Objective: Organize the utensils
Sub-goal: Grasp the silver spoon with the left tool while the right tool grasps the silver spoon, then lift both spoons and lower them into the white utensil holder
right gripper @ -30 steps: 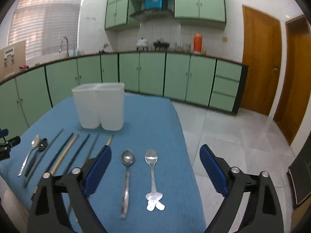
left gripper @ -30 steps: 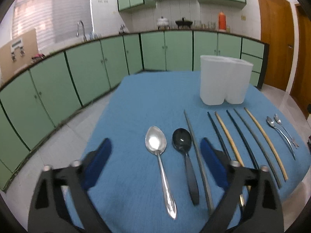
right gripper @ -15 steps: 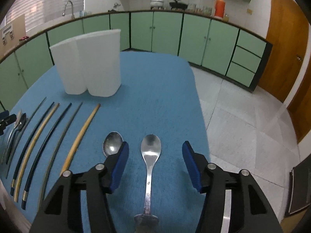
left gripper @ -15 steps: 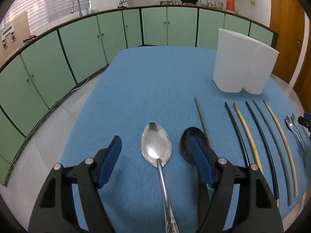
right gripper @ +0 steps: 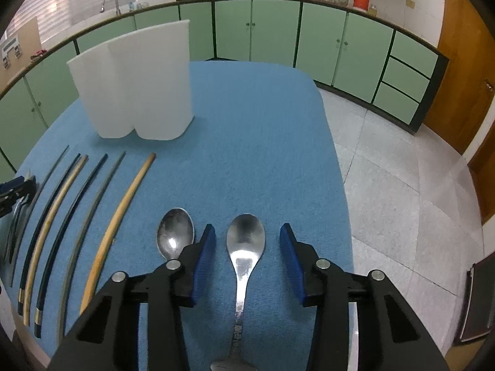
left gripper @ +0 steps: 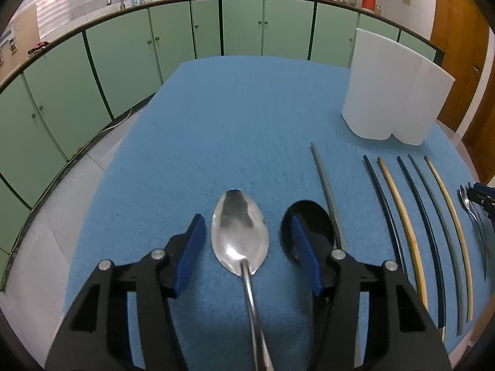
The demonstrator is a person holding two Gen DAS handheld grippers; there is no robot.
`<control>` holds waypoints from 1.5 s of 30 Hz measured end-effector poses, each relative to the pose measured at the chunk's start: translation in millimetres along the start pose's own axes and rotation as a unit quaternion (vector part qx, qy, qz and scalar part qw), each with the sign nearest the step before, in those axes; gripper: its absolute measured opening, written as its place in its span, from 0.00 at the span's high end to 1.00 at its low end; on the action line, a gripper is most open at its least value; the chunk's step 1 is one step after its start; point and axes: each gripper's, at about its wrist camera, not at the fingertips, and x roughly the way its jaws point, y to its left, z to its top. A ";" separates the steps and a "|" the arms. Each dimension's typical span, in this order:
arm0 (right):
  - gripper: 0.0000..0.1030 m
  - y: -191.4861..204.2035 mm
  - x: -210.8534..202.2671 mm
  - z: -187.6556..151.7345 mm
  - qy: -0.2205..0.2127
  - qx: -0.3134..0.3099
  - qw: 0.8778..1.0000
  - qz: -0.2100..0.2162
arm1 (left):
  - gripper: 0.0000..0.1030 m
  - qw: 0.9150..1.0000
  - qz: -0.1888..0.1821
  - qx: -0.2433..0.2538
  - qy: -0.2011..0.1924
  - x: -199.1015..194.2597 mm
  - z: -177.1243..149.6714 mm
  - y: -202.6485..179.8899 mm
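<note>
Left gripper (left gripper: 247, 244) straddles big spoon (left gripper: 239, 232) on blue cloth (left gripper: 235, 117); jaws closing, half-wide, pads not touching. Right gripper (right gripper: 246, 252) straddles small spoon (right gripper: 246, 244); jaws closing, narrower, pads also clear. Fingers set astride each handle, likely for simultaneous pickup. Chopsticks (right gripper: 119, 216) lie in row between spoon pairs; white holder (right gripper: 136, 83) stands behind, apparent destination. Handle ends cut off below fingers; black spoon (left gripper: 315, 225) partly hidden; holder interior unseen.
</note>
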 end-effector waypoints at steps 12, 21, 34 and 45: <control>0.74 6.1 3.7 4.7 0.004 -0.004 1.000 0.012 | 0.65 0.999 -0.034 -0.009 -0.004 0.5 -0.9 5.3; 0.74 13.5 -10.8 0.3 -0.021 -0.005 1.000 0.021 | 0.66 0.998 -0.054 -0.020 -0.020 -9.9 -4.0 6.9; 0.75 21.5 -53.9 13.5 -0.101 -0.011 0.994 0.028 | 0.66 0.992 -0.058 -0.036 -0.110 -52.7 9.0 6.4; 0.75 22.7 -89.2 36.4 -0.165 -0.010 0.985 0.041 | 0.66 0.976 -0.065 -0.029 -0.207 -94.9 30.8 -8.5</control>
